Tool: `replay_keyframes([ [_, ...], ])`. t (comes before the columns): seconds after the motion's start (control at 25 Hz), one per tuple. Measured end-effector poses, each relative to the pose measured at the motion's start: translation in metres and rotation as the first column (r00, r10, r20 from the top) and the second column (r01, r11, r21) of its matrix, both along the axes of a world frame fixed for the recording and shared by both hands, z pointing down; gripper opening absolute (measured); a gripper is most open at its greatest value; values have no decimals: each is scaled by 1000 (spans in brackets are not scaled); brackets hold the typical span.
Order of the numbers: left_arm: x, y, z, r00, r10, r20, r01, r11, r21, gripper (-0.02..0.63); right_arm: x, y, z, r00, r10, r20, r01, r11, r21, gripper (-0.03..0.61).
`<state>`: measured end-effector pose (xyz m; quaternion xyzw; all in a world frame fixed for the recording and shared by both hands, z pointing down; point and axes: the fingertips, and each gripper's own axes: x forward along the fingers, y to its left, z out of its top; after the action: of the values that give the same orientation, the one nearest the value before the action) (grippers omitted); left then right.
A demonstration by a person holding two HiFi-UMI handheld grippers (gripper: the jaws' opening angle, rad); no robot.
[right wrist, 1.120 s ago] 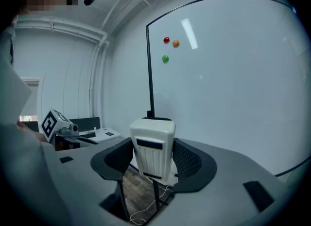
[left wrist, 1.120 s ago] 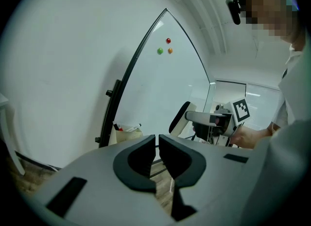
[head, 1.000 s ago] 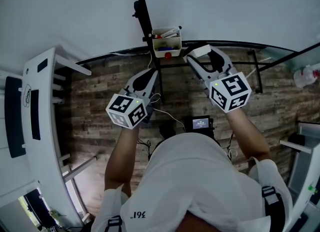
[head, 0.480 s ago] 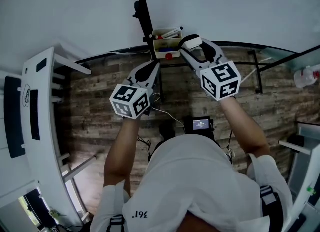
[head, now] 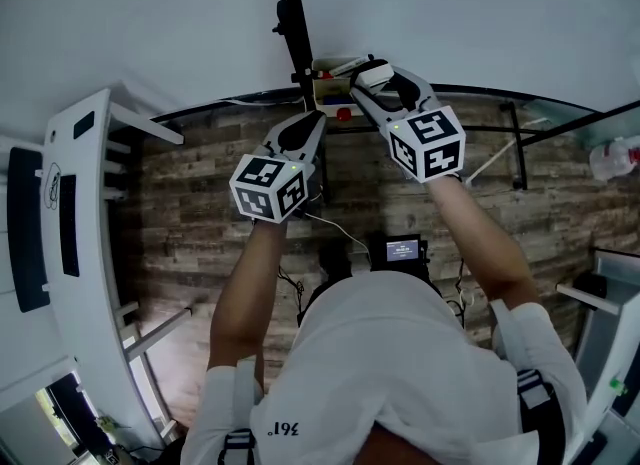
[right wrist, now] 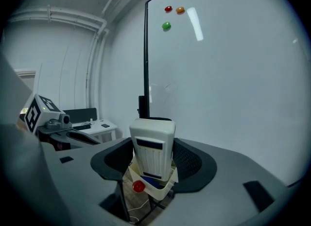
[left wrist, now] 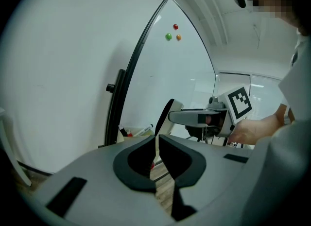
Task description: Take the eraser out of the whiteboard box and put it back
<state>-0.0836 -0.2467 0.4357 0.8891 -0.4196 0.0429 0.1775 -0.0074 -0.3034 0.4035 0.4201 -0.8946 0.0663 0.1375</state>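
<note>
The white eraser [right wrist: 152, 148] stands upright between the jaws of my right gripper [right wrist: 153, 158], which is shut on it. It hangs just over the small cream whiteboard box [right wrist: 156, 188], whose red knob [right wrist: 138, 186] shows on the front. In the head view the right gripper [head: 372, 79] holds the eraser [head: 374, 74] at the box [head: 333, 94], which is fixed to the board's black frame. My left gripper [head: 311, 123] sits just left of and below the box, shut on nothing. From the left gripper view [left wrist: 156, 140] the eraser [left wrist: 171, 114] and markers in the box [left wrist: 137, 132] show.
The whiteboard [right wrist: 228, 84] carries three small magnets [right wrist: 166, 26] high up. Its black upright [head: 293, 13] runs beside the box. A white desk [head: 75, 243] stands at the left, a black stand frame [head: 515, 143] and a bottle [head: 612, 160] at the right, over a wood floor.
Both grippers have moved up toward the board. The right one carried the eraser leftward until it hangs over the box; the left one closed in below the box.
</note>
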Motion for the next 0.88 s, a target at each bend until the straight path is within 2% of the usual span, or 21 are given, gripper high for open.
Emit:
replay_keyframes([
  [0.56,-1,-20,33,999,-14,32,16,998,-63,11,-22,-28,46,999,4,-54,-7,998,-60,271],
  [0.88,0,-22,38,1000,-7,30,10,997,-76,11,-24,-29,47,998,57,-25,-57,998,-15,270],
])
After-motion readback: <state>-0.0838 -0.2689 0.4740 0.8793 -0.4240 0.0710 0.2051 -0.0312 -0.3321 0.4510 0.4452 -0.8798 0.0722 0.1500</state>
